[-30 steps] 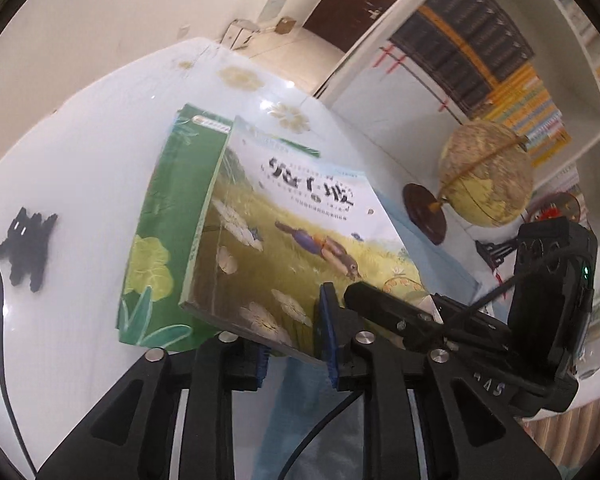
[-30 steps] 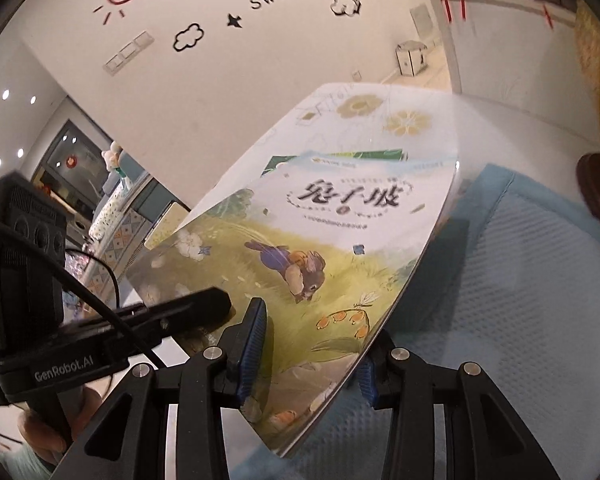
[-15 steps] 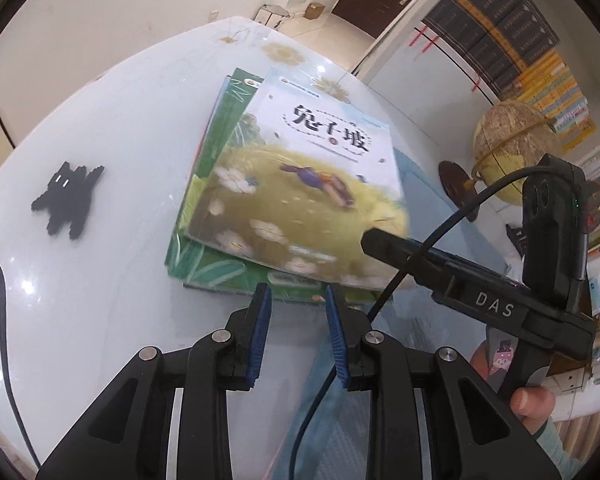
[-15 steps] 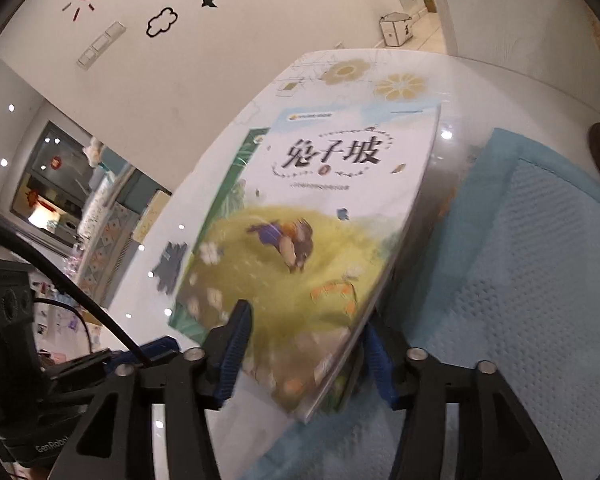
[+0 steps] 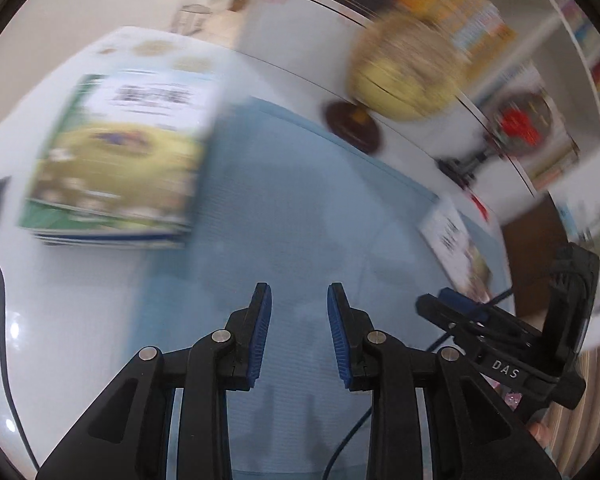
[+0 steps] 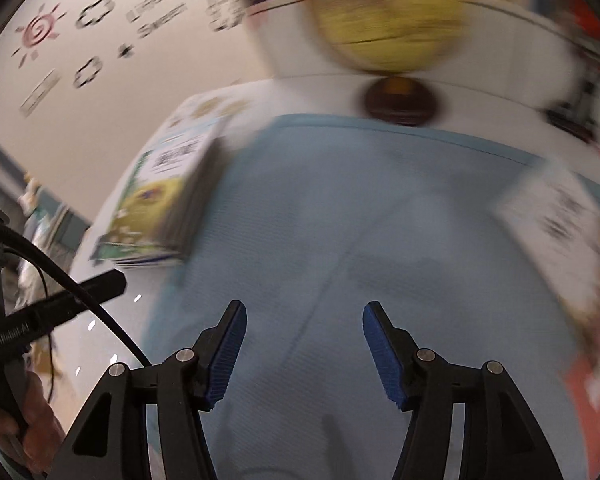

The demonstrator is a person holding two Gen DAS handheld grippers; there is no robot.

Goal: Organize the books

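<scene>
In the left wrist view, the left gripper (image 5: 299,322) is hovering over the blue mesh mat (image 5: 300,208) with its blue pads parted and nothing between them. The stack of picture books (image 5: 120,156) is lying flat on the white table (image 5: 60,300), up and to the left of the fingers, just beside the mat's left edge. Another book (image 5: 458,246) is lying at the mat's right edge, beyond the right gripper (image 5: 452,304), whose jaws are hard to make out here. A blurred globe (image 5: 408,68) is standing behind the mat. In the right wrist view, the right gripper (image 6: 304,344) is holding wide open and empty above the mat (image 6: 340,240); the stack (image 6: 164,200) is sitting far left, the other book (image 6: 560,232) at right, cut off by the frame and smeared by motion.
</scene>
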